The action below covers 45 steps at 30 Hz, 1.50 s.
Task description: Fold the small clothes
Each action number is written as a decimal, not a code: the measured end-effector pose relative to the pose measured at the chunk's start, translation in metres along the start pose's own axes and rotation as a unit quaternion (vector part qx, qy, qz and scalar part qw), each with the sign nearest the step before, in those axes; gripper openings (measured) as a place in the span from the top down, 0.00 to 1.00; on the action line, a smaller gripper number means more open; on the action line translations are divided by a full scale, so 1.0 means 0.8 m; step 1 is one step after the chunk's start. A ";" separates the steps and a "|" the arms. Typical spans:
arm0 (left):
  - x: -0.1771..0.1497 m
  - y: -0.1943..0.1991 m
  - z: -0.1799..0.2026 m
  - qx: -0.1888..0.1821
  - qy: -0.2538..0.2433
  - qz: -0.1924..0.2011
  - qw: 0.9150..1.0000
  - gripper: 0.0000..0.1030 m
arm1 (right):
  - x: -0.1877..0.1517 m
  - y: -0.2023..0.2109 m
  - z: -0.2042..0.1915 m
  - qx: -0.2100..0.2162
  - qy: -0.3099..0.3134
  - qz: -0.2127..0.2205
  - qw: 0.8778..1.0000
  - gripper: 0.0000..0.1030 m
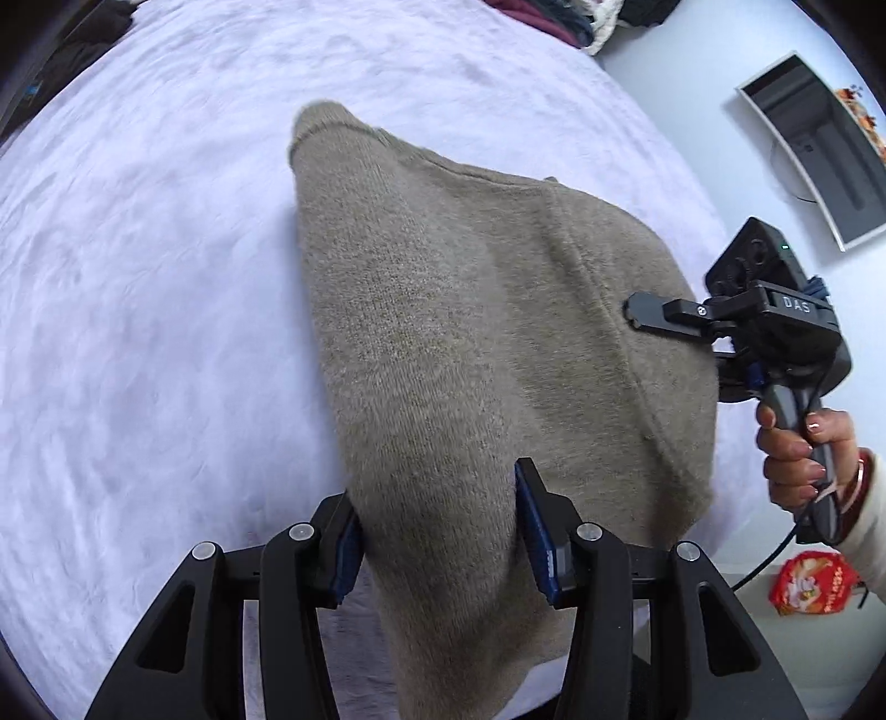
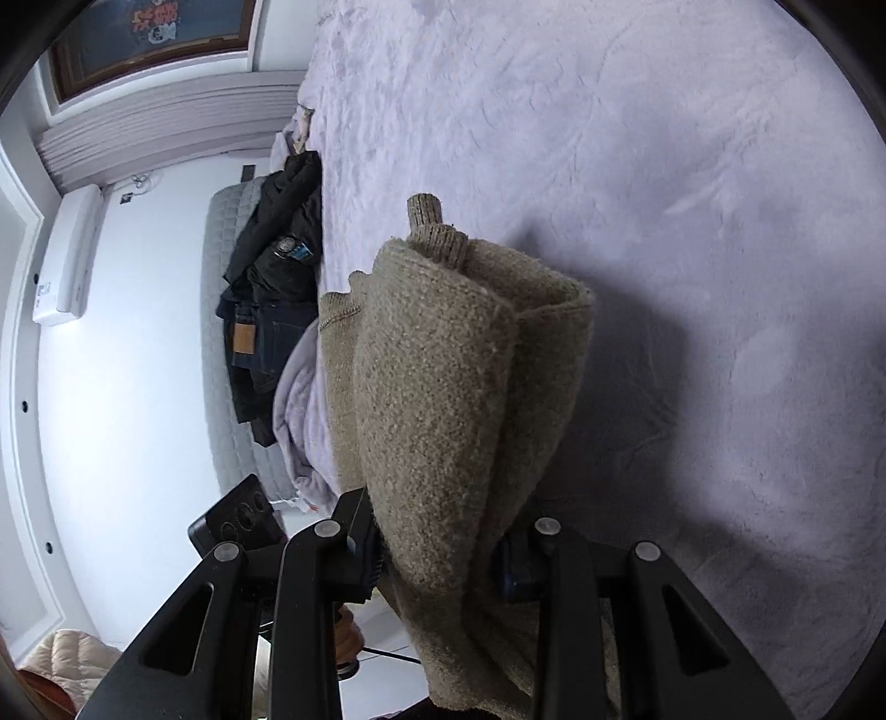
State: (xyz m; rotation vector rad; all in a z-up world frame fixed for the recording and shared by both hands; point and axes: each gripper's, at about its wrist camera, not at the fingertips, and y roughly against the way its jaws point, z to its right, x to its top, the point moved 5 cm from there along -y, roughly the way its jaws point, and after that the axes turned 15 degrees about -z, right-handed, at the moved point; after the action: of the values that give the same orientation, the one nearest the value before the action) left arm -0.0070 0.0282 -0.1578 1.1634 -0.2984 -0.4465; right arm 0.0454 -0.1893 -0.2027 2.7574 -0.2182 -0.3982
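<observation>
A beige knitted sweater hangs lifted over a pale lilac fuzzy bedcover. My left gripper is shut on a bunched fold of it, the blue pads pressing the cloth from both sides. In the left wrist view my right gripper grips the sweater's right edge, held by a person's hand. In the right wrist view the right gripper is shut on thick folded layers of the sweater, with a ribbed cuff sticking out at the far end over the bedcover.
Dark clothes and jeans lie piled at the bed's edge beside a grey quilted pad. More clothes sit at the bed's far corner. A red packet lies on the floor. A white wall unit and a framed picture are on the wall.
</observation>
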 end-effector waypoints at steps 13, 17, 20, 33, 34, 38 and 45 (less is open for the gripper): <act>-0.032 0.057 -0.027 0.099 0.045 0.055 0.993 0.18 | -0.030 0.046 -0.023 -0.258 0.024 0.065 0.964 0.46; -0.012 0.056 -0.013 0.113 0.048 0.068 0.990 0.03 | -0.079 0.043 -0.053 -0.279 0.073 0.072 0.955 0.84; 0.003 0.036 -0.003 0.113 0.042 0.052 0.991 0.01 | -0.106 0.022 -0.077 -0.283 0.108 0.061 0.951 0.84; -0.023 0.051 0.011 0.148 0.052 0.033 0.987 0.01 | -0.153 -0.001 0.030 -0.326 -0.007 0.065 0.943 0.82; -0.026 0.054 0.012 0.158 0.048 0.029 0.986 0.01 | -0.157 0.005 0.031 -0.312 -0.020 0.072 0.947 0.81; -0.038 0.061 0.021 0.178 0.038 0.011 0.983 0.01 | -0.169 0.019 0.009 -0.333 -0.013 0.077 0.940 0.81; -0.049 0.082 0.029 0.194 0.055 -0.010 0.979 0.01 | -0.185 0.037 -0.026 -0.332 -0.043 0.081 0.939 0.80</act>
State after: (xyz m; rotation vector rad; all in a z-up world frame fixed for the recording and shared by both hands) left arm -0.0398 0.0493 -0.0884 1.5672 -0.2847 -0.3476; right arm -0.0921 -0.1807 -0.1372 2.0453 -0.2718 -0.4498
